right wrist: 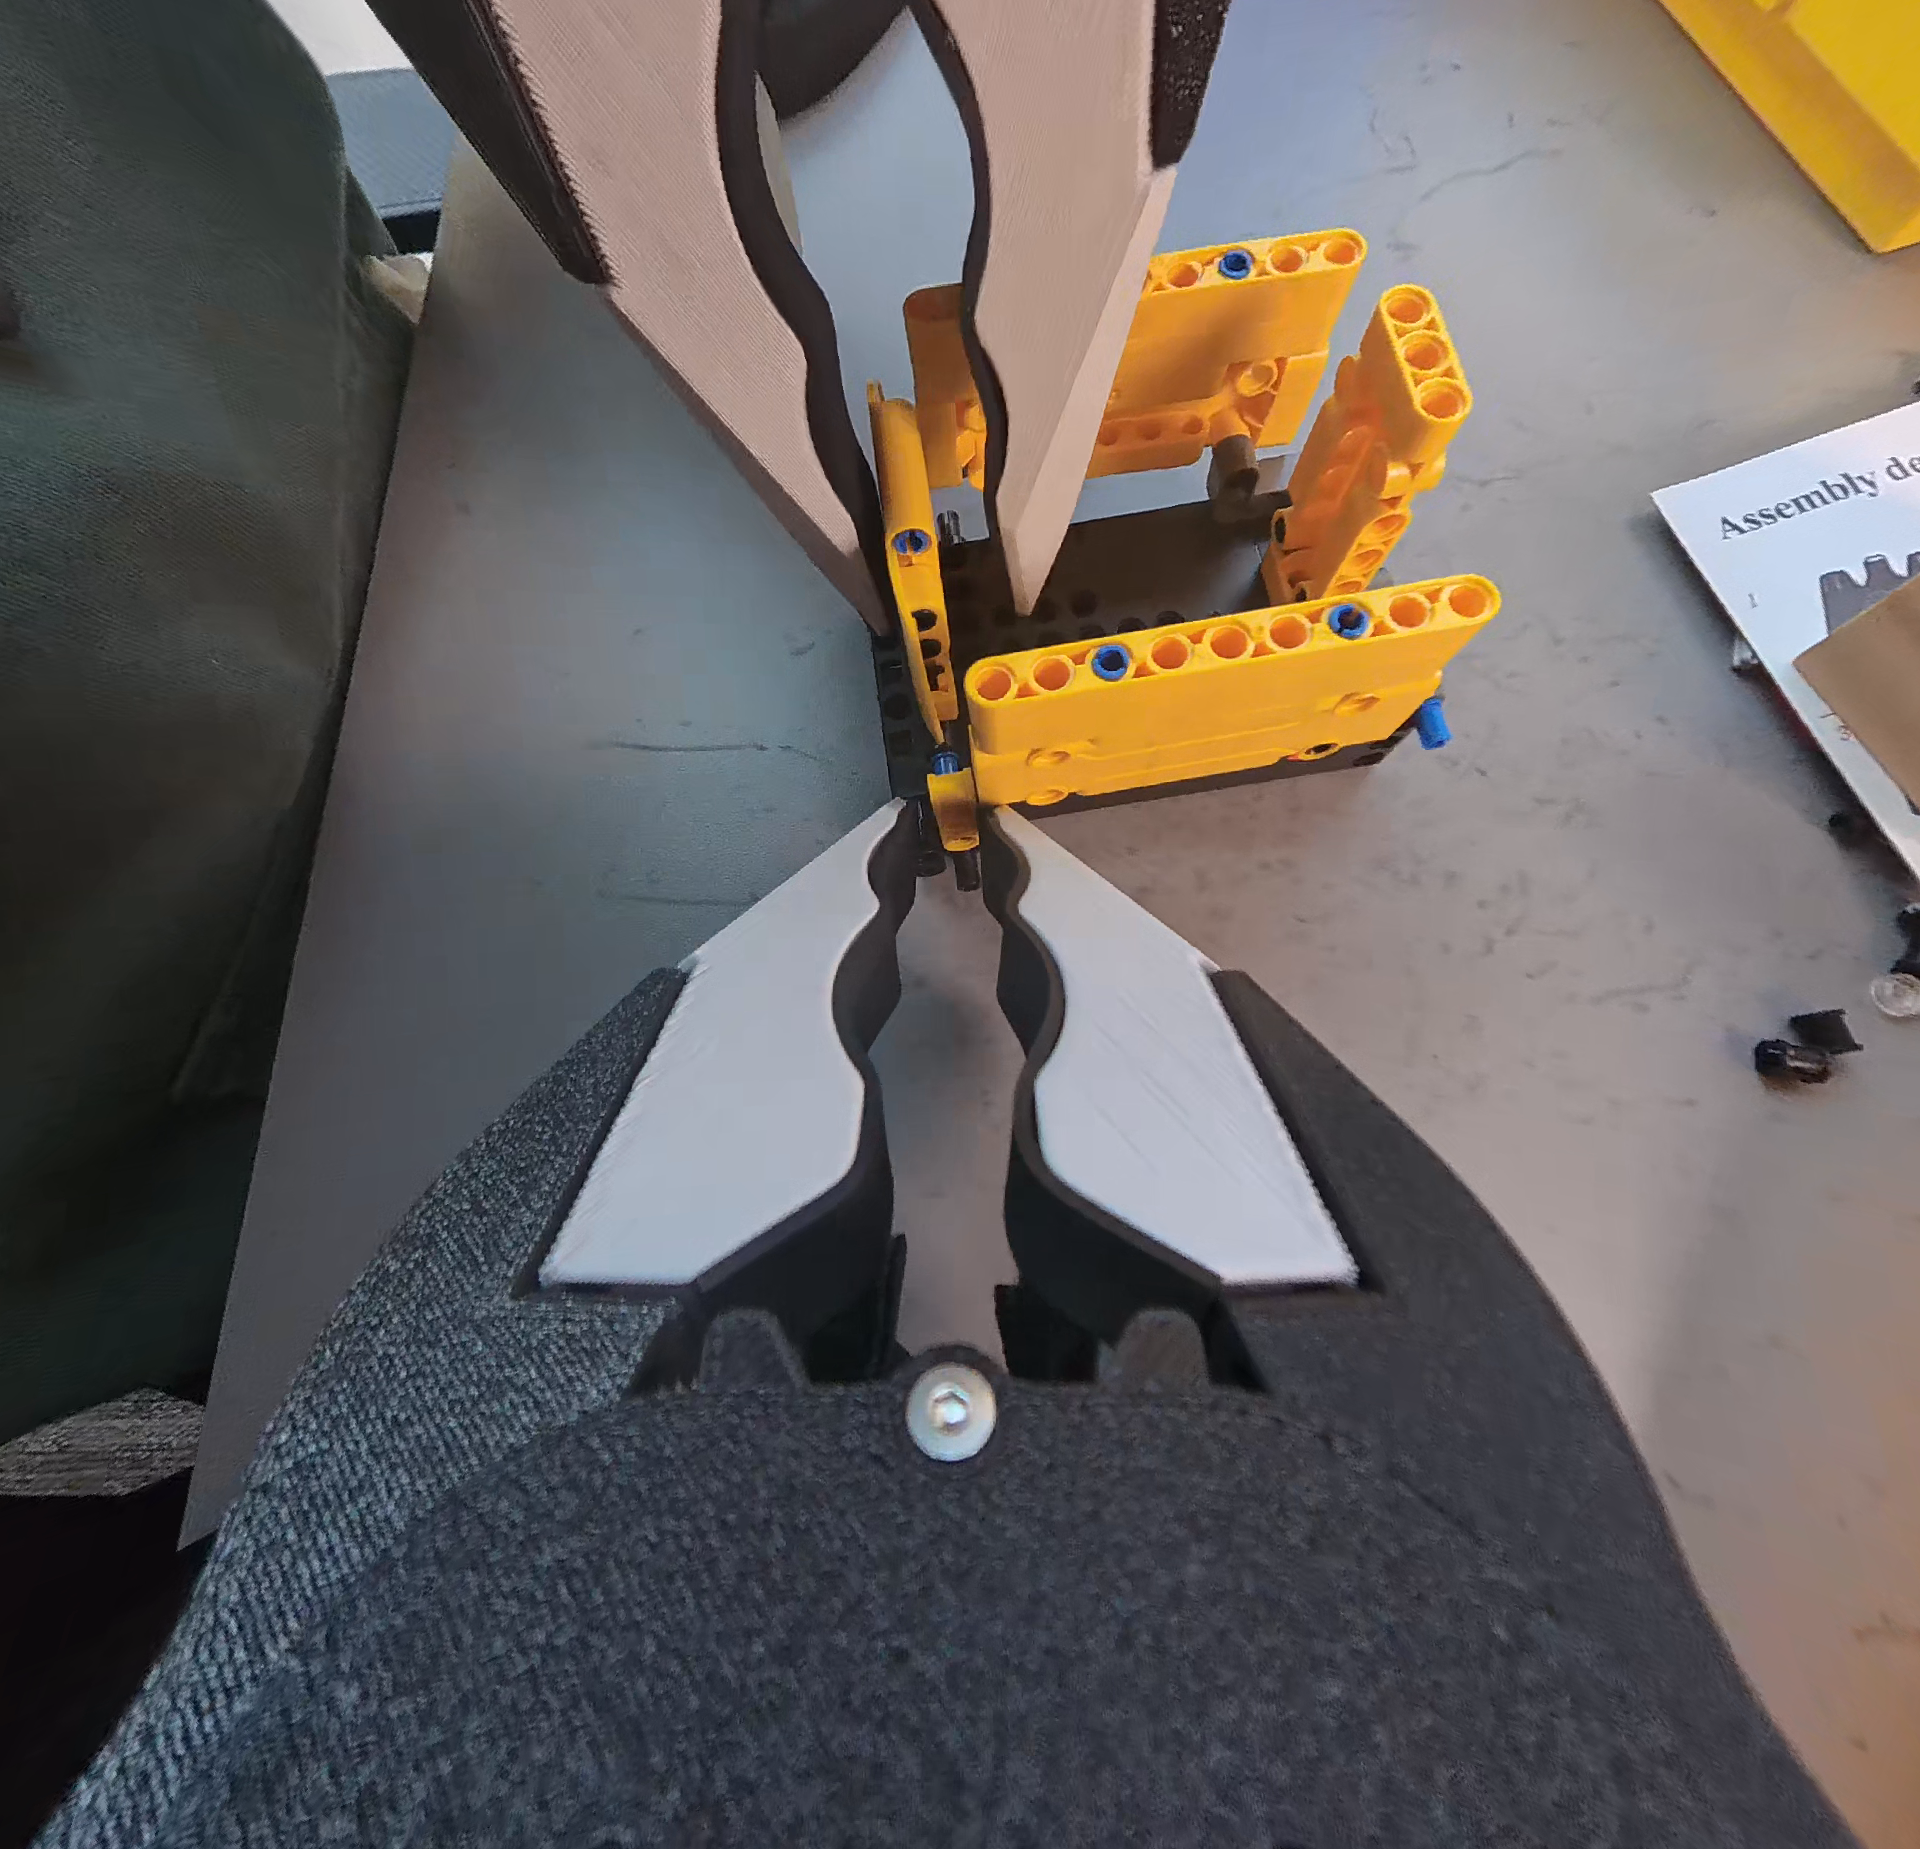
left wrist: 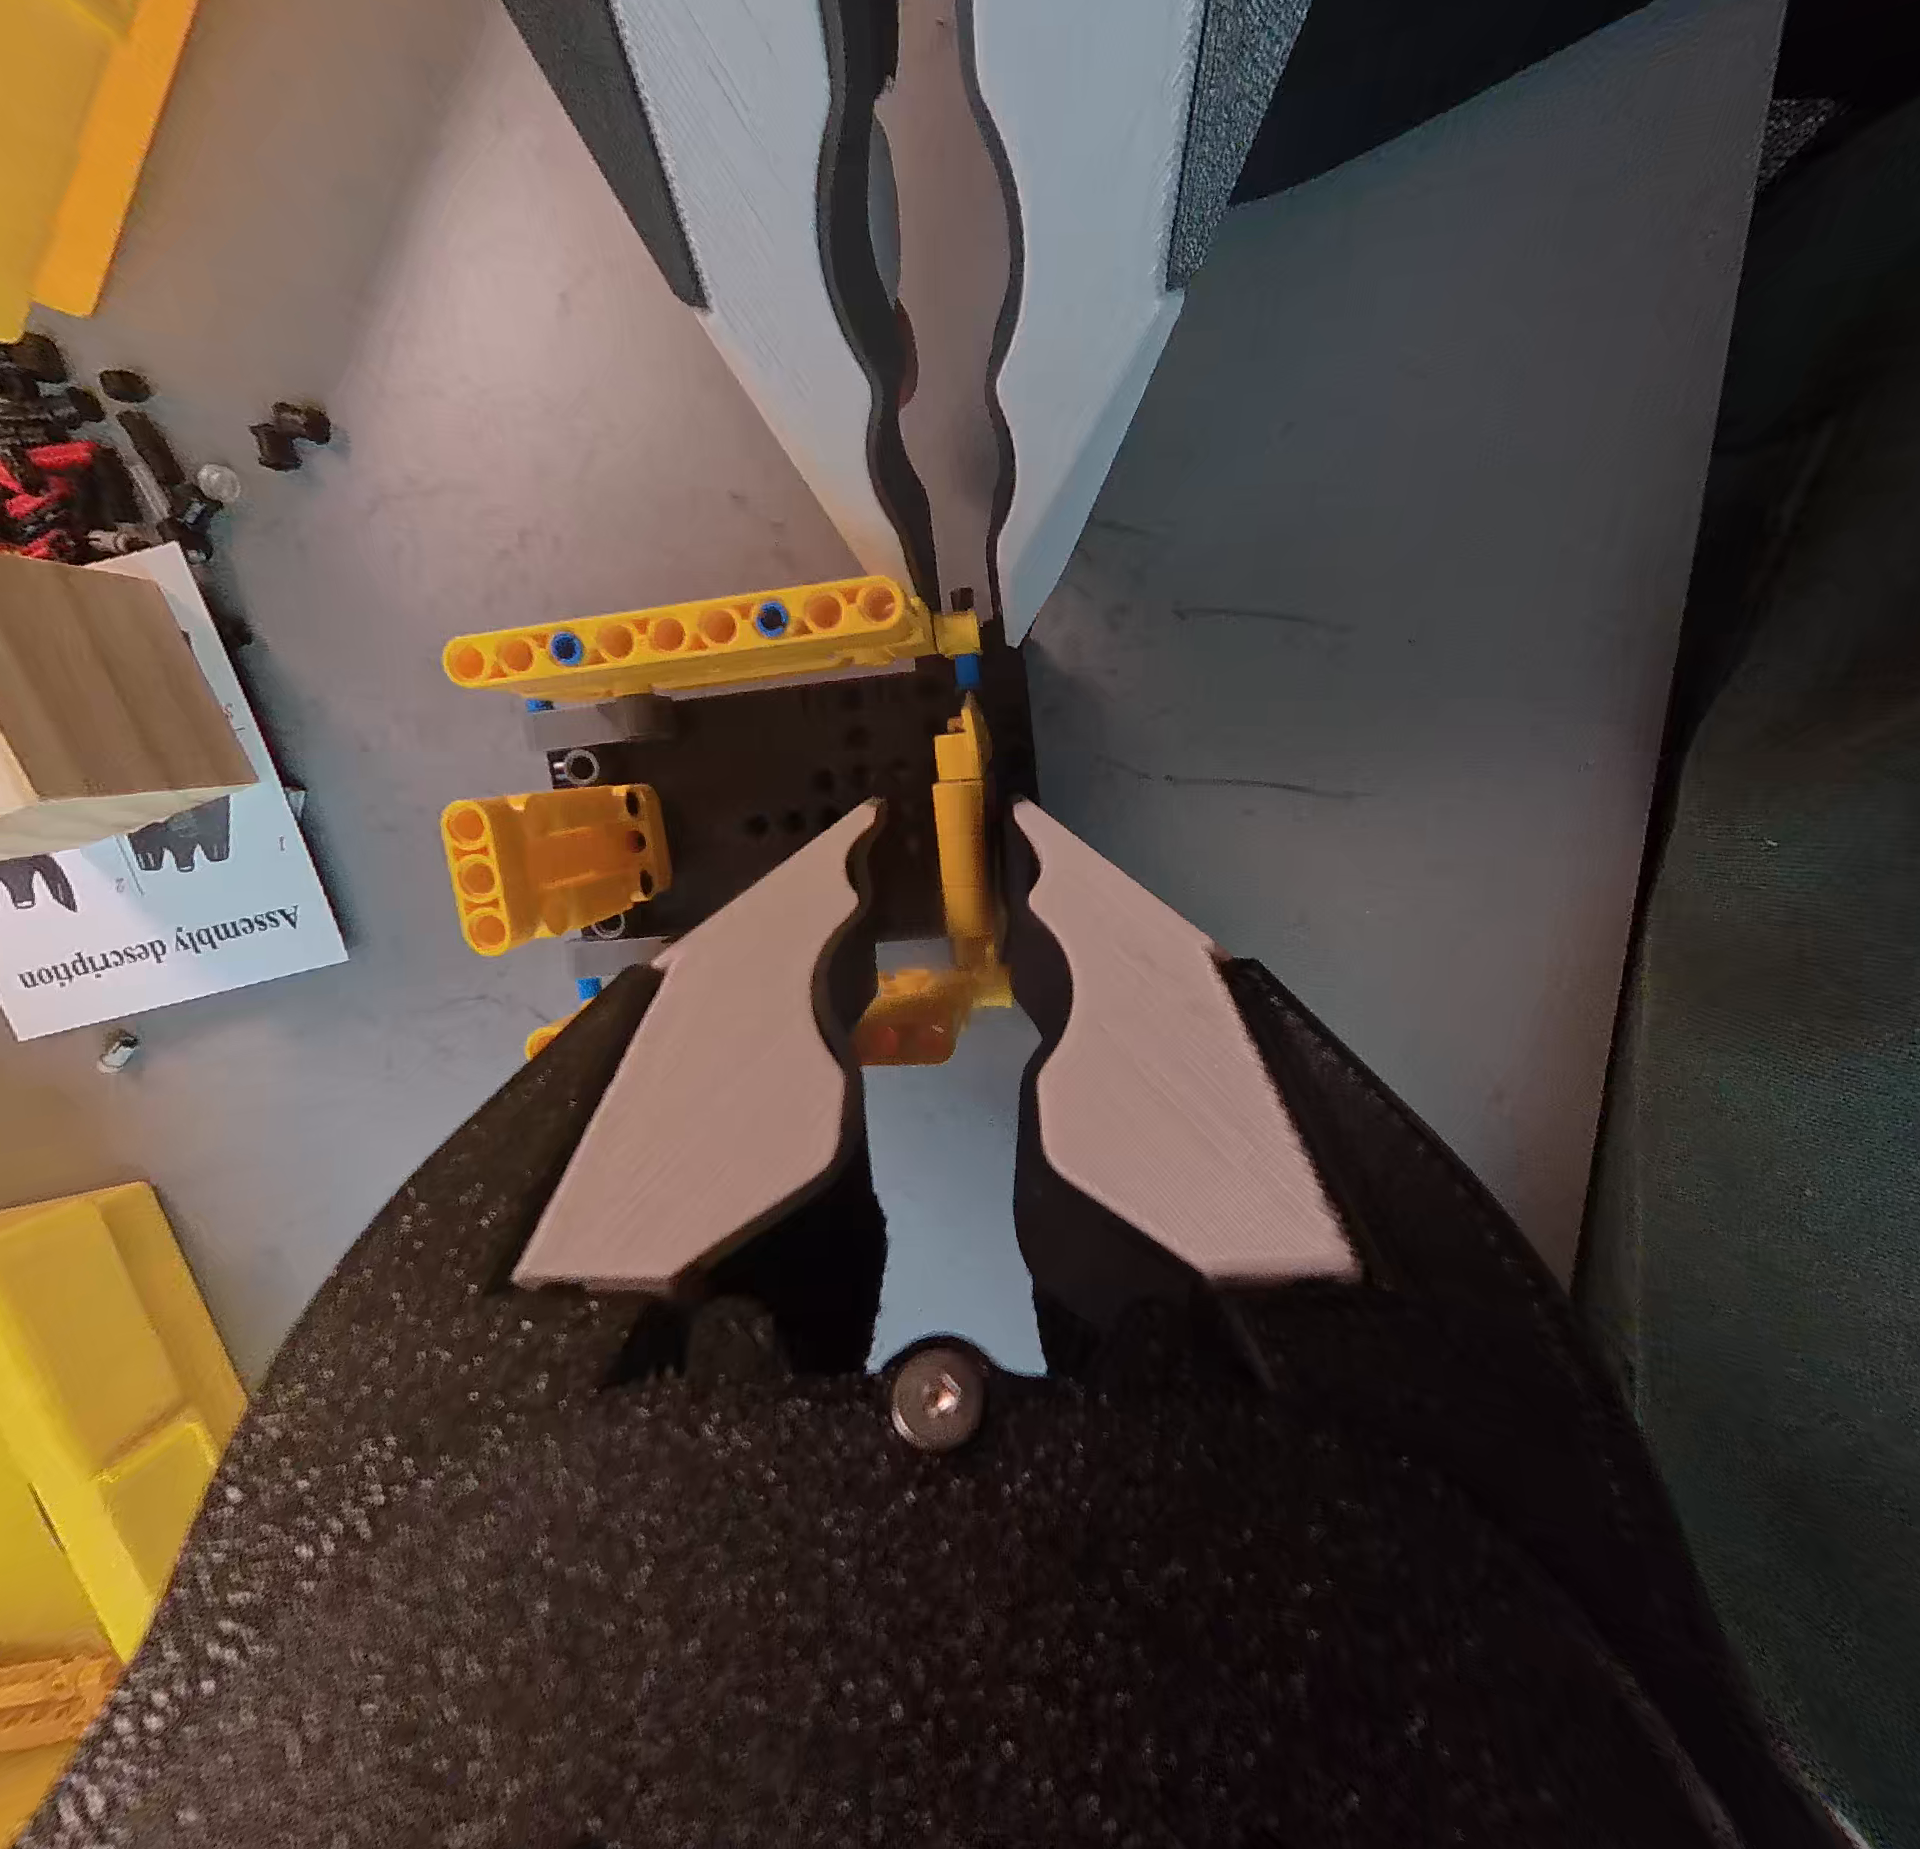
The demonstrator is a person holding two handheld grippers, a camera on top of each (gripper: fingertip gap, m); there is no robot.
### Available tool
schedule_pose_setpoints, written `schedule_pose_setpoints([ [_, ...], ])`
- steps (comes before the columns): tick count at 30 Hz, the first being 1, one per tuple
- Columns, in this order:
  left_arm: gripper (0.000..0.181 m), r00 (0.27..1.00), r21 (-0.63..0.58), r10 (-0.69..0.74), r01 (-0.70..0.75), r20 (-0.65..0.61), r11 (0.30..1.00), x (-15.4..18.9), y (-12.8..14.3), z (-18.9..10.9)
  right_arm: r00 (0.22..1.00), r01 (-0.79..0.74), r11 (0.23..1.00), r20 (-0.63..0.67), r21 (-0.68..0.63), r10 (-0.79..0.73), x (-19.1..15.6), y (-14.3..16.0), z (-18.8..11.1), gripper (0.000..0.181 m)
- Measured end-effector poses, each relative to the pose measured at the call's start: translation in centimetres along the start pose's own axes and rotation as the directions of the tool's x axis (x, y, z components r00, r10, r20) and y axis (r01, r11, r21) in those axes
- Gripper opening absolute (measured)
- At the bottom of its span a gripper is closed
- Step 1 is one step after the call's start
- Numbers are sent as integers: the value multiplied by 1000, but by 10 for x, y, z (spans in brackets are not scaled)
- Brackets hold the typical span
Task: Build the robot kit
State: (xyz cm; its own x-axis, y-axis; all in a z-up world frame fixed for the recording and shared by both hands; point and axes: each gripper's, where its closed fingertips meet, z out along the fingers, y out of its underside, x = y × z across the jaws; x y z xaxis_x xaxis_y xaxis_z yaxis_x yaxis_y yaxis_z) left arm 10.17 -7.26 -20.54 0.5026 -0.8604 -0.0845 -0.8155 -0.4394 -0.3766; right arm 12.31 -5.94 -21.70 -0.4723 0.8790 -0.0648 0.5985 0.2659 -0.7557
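Observation:
A brick assembly stands on the grey table: a black holed base (left wrist: 810,760) (right wrist: 1143,563) with yellow holed beams upright along its sides. My left gripper (left wrist: 948,810), with tan fingers, straddles the short yellow end beam (left wrist: 961,843); one pad is close against it and a gap shows on the other side. It reaches in from the top in the right wrist view (right wrist: 956,610). My right gripper (right wrist: 951,817), with white fingers, is closed on a small yellow corner connector (right wrist: 951,797) with black pins, at the end of the long beam (right wrist: 1226,677). It also shows in the left wrist view (left wrist: 968,610).
Yellow bins (left wrist: 73,85) (left wrist: 94,1384) (right wrist: 1818,64) stand at the table's sides. A printed sheet (left wrist: 187,916) (right wrist: 1818,552) lies under a wooden block (left wrist: 94,698). Loose black and red pins (left wrist: 73,469) (right wrist: 1808,1051) are scattered nearby. Dark green cloth (right wrist: 156,449) lies past the table edge. My left and right fingertips are right by each other. Both grippers' tips are roughly 15 centimetres from the wooden block (left wrist: 94,698).

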Motion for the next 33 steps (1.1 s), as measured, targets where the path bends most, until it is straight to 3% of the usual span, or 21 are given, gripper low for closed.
schedule_pose_setpoints([
  [14, 8, 994, -167, 64, -78, -87, 983, 5, 0, 7, 1000, -4, 1000, 15, 19, 4, 1, -2, 1, 11],
  [18, 8, 991, -219, 118, -129, -62, 967, 4, 0, 11, 1000, -4, 1000, 24, 24, 4, 2, -2, 1, 9],
  [33, 2, 996, -148, 72, -79, -51, 986, 0, -2, 11, 1000, -6, 998, 15, 56, 5, 5, -6, 3, 6],
])
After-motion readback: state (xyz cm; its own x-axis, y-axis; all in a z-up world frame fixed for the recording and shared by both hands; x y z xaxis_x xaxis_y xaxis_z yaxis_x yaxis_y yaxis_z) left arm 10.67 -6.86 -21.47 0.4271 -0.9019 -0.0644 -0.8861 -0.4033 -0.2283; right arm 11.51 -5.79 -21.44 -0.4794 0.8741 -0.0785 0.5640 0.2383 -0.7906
